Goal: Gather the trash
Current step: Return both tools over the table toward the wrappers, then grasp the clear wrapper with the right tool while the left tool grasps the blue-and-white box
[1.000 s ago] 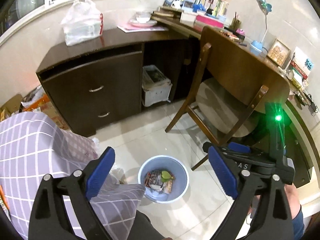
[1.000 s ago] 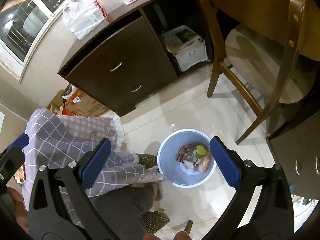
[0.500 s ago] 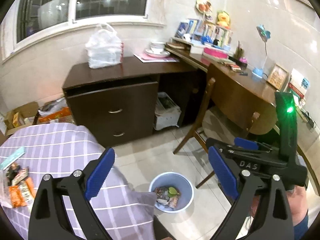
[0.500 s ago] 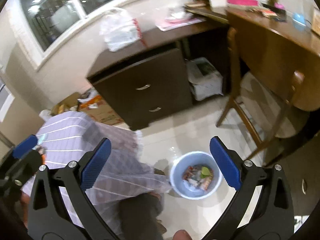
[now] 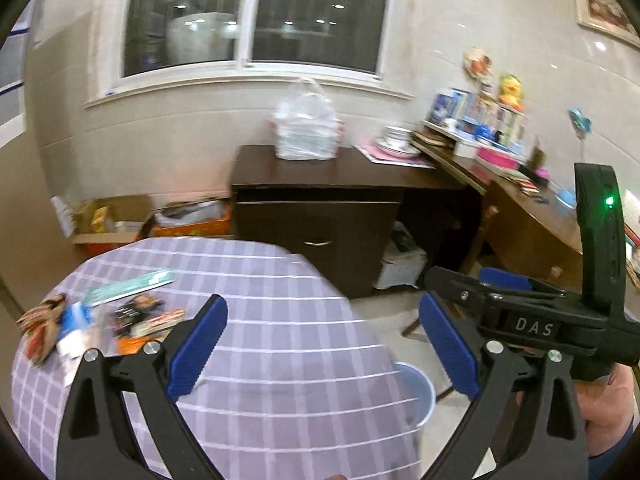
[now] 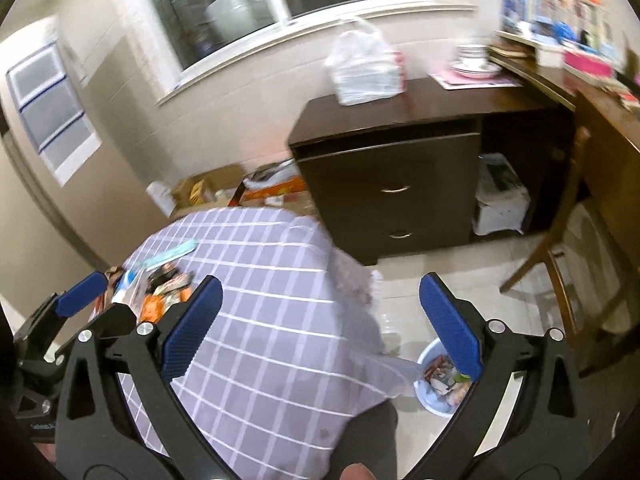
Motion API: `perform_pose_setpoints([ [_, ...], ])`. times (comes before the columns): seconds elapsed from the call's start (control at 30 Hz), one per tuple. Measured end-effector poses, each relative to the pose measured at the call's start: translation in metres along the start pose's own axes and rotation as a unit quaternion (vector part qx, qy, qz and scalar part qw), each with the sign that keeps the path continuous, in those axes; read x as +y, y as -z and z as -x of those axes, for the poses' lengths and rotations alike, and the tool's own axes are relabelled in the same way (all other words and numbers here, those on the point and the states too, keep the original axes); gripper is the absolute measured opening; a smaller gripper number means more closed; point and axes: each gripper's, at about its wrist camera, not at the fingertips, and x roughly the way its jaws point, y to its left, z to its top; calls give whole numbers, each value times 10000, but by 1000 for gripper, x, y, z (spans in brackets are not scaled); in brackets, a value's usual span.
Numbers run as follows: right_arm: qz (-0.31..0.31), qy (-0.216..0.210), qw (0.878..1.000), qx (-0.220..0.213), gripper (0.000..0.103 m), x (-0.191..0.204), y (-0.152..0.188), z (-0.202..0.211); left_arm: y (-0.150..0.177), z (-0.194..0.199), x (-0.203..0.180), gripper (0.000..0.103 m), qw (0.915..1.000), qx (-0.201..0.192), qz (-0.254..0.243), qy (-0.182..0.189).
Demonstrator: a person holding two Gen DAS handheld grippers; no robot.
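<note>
From the left wrist, the left gripper (image 5: 322, 344) hangs with jaws wide apart and empty above the checked tablecloth (image 5: 288, 312); the wrappers (image 5: 100, 324) lie clustered at its far-left edge, so reach left and come down on one piece only. From the right wrist, the right gripper (image 6: 320, 328) is likewise spread and empty, the bin (image 6: 434, 380) sits on the floor beside the table, and the long teal wrapper (image 6: 170, 256) lies flat, its length running lower-left to upper-right.

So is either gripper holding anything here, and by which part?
Nothing held. Left gripper and right gripper are both open and empty; wrappers lie on the table.
</note>
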Motion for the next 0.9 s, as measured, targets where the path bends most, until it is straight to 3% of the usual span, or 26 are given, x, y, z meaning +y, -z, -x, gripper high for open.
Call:
perform_pose_setpoints([
  [0.4,1060,-622,9904,636,97,114,23,-62,39,45,121,95,9907,-23,896,-1022],
  [0.67,1633,-756,9780,1056,96,163,46,-109,66,57,168,95,9797,53,1331,-1497],
  [0.9,1886,-784,9694,1363,79,186,56,-149,81,53,190,95,9734,192,1535,-1693],
])
